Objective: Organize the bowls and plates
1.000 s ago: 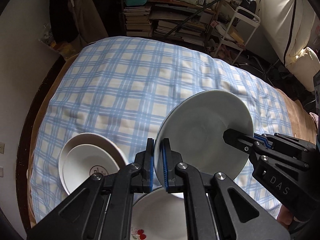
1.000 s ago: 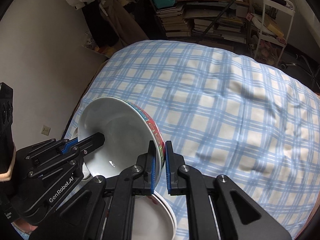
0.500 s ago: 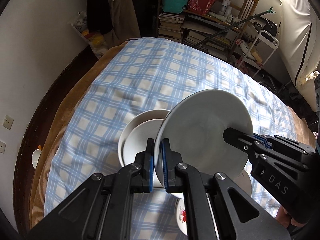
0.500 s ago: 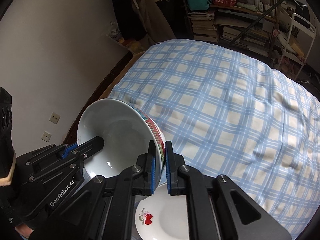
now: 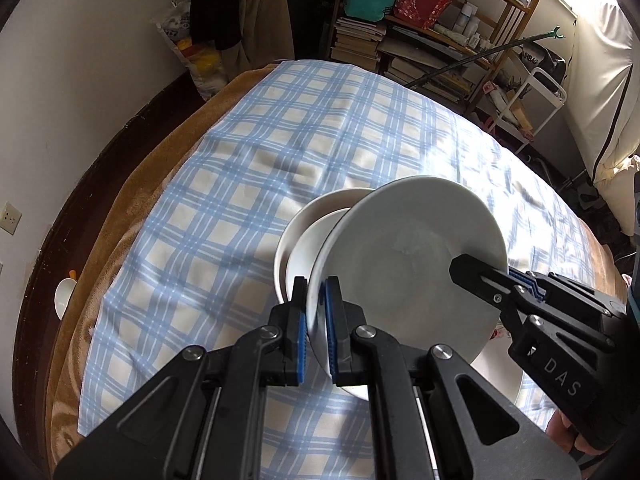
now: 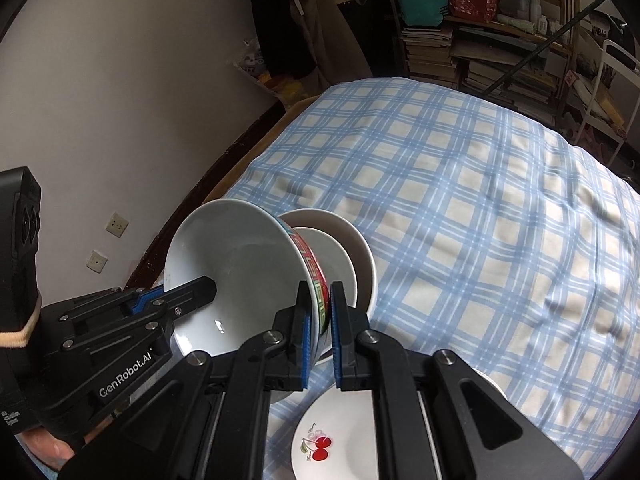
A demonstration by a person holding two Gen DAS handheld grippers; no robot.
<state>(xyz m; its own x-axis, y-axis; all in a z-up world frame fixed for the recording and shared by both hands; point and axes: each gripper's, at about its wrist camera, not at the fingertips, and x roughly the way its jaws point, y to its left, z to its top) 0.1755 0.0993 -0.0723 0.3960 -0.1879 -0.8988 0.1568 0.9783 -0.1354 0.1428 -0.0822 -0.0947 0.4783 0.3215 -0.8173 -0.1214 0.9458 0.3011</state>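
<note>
Left wrist view: left gripper [image 5: 316, 328] is clenched on the near rim of the patterned bowl [image 5: 408, 276], blue pads either side of the lip. Right gripper [image 5: 516, 280] pinches the opposite rim, so the bowl hangs between the two tools, tilted, above the checked cloth [image 5: 280, 152]. Behind it, two nested white bowls [image 5: 308, 236] sit on the cloth. Judgement: glazed ceramic, rigid, fairly heavy, slick under the pads and breakable; a thin rim pinch gives little purchase, so holding both sides looks sensible. Cloth covers a soft, rumpled surface (likely a bed), which should cushion a slip but may let a stack rock. Brown blanket [image 5: 132, 208] borders the cloth on the left, then a dark floor strip and wall; far half of the cloth is bare, with ample room.

Right wrist view: right gripper [image 6: 318, 320] grips the bowl's rim [image 6: 240, 272] where the red and green band shows; left gripper [image 6: 176, 296] grips the rim on the far side. Nested bowls [image 6: 344, 248] lie just behind, partly hidden. Cherry-print plate [image 6: 340, 432] rests on the cloth [image 6: 480, 208] directly beneath the jaws (whether another dish lies under its right edge I cannot tell). Cloth edge is close on the left, so lowering should keep toward the nested bowls. Open room stretches right and away.
</note>
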